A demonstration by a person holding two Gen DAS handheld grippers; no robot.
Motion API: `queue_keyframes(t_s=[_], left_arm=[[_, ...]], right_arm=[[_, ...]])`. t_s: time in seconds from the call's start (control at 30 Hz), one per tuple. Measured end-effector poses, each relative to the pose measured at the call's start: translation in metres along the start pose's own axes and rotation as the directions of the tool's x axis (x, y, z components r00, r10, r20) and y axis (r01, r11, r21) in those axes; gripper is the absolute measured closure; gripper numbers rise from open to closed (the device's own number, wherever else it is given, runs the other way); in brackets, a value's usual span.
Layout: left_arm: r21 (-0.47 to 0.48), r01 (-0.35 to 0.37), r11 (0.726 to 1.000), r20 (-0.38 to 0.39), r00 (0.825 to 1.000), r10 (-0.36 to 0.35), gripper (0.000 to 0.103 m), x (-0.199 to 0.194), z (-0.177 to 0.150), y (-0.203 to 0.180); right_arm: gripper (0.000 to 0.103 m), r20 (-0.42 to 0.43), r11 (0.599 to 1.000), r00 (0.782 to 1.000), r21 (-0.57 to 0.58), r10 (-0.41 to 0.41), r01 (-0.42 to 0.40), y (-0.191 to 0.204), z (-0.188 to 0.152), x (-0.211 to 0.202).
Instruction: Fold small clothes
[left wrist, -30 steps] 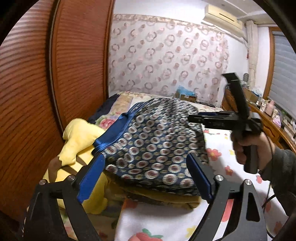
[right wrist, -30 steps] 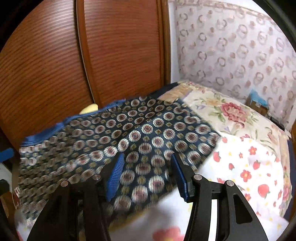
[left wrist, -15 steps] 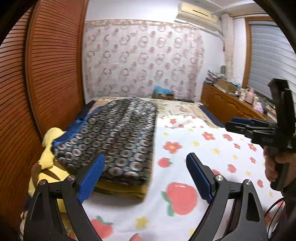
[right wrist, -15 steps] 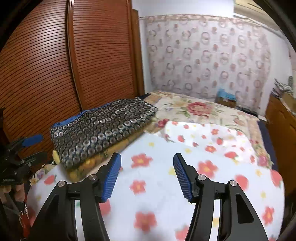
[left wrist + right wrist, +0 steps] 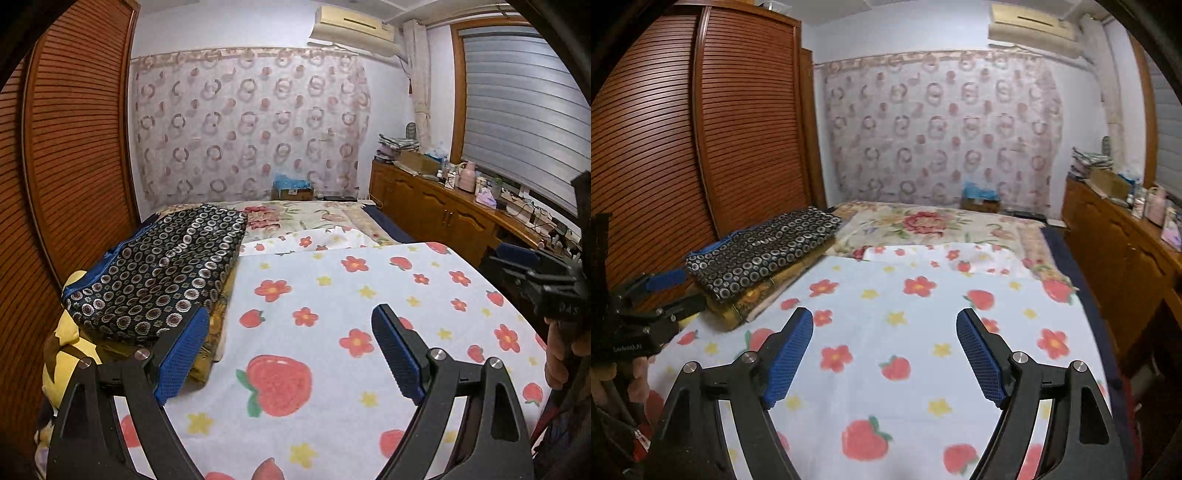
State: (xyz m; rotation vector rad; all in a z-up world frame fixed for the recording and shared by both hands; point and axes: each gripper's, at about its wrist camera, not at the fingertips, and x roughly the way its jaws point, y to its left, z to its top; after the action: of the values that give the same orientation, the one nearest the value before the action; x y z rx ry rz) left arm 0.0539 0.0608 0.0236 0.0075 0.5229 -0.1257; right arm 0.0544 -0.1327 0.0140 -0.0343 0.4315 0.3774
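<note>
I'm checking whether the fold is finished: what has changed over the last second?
Both grippers drew back from the dark patterned garment. The right gripper, a second ago over the fabric, is opening with nothing between its jaws. The left gripper stayed open and empty. The garment still lies folded on the pile.

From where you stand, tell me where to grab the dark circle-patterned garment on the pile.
Take the circle-patterned garment by its near folded corner, coming from the bedspread side. That corner overhangs the yellow cloth beneath, so a finger could probably slip under. The wardrobe blocks the far side. Both grippers are empty; the right gripper is opening.
</note>
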Motion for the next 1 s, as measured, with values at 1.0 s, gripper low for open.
queue_keyframes(t_s=[1.0], left_arm=[[0.020,0.009,1.000,0.114,0.993,-0.012,0.013,-0.041,0.039,-0.027]], right_arm=[[0.022,0.177,0.991,0.977,0.091,-0.115,0.100,0.022,-0.025,-0.057]])
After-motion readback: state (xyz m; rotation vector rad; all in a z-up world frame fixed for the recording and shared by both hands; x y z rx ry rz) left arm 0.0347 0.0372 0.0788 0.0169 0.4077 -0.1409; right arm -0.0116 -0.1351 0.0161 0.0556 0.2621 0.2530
